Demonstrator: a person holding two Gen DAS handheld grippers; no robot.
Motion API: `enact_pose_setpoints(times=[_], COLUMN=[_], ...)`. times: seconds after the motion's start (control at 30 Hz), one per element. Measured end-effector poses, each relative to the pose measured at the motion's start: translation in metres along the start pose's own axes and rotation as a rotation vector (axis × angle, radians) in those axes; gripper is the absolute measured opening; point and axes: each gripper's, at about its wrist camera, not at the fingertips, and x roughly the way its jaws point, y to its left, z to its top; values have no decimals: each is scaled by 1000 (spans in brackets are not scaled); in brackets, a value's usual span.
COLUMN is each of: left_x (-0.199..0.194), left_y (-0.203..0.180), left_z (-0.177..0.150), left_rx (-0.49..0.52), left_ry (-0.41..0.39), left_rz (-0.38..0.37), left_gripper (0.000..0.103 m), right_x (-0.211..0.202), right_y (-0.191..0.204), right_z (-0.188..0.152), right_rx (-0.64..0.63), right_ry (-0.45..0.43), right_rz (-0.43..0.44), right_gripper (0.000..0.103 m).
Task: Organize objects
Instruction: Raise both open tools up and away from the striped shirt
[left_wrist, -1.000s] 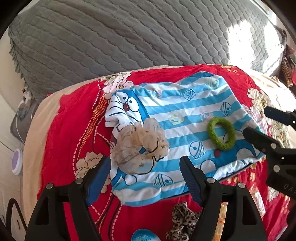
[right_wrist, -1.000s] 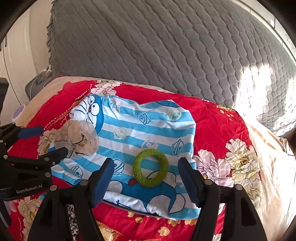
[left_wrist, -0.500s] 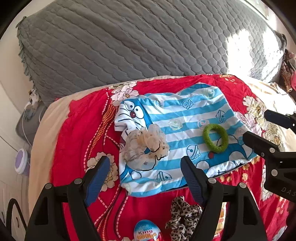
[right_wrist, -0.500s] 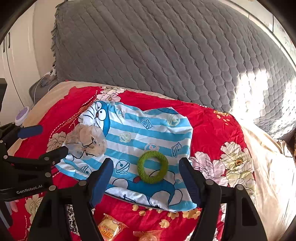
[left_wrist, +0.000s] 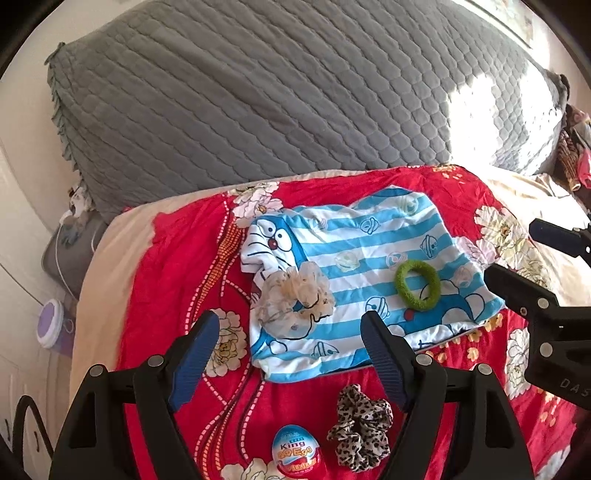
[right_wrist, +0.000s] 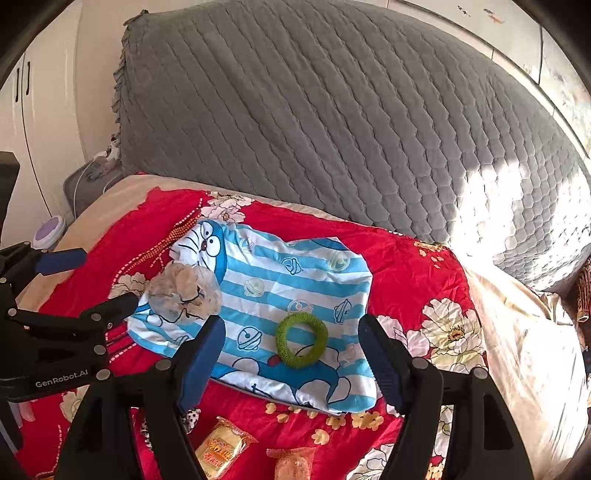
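Observation:
A blue-and-white striped cartoon cloth (left_wrist: 369, 266) (right_wrist: 280, 291) lies on the red floral bedspread (left_wrist: 166, 280). On it sit a beige frilly scrunchie (left_wrist: 295, 295) (right_wrist: 184, 291) and a green ring scrunchie (left_wrist: 417, 282) (right_wrist: 301, 345). A leopard-print scrunchie (left_wrist: 360, 424) and a chocolate egg (left_wrist: 297, 456) lie in front of the cloth. My left gripper (left_wrist: 291, 354) is open and empty above the cloth's near edge. My right gripper (right_wrist: 291, 354) is open and empty, held just short of the green scrunchie.
A big grey quilted headboard cushion (left_wrist: 258, 103) stands behind. Two snack packets (right_wrist: 221, 448) (right_wrist: 293, 463) lie on the bedspread's near edge. A purple-lidded round object (left_wrist: 50, 328) and a grey pad sit off the bed's left side.
Both grippers have pulled back and up from the cloth, so the egg, leopard scrunchie and snack packets have come into view. The jaws stay open.

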Motion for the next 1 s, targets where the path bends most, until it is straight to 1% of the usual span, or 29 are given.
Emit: enact_pose_setpoints(times=[0.1, 0.27, 0.5, 0.6, 0.7, 0.83, 1.0], left_x=[-7, -18, -43, -52, -59, -69, -73], left_y=[1, 1, -2, -4, -6, -8, -5], left_z=[0, -2, -2, -3, -4, -6, -10], left_rx=[-12, 1, 15, 12, 23, 40, 28], left_ry=[-4, -7, -32, -40, -43, -67, -53], left_rz=[7, 12, 23, 21, 14, 29, 26], left_gripper=[80, 80, 80, 81, 82, 83, 85], right_x=[-6, -18, -38, -50, -60, -71, -79], right_y=[1, 4, 7, 7, 4, -1, -4], right_z=[0, 1, 2, 2, 2, 3, 0], right_rx=[2, -11, -27, -24, -12, 11, 30], right_ry=[-1, -10, -25, -40, -52, -60, -62], right_rz=[6, 6, -7, -11, -13, -25, -19], right_gripper=[74, 74, 75, 79, 82, 87, 88])
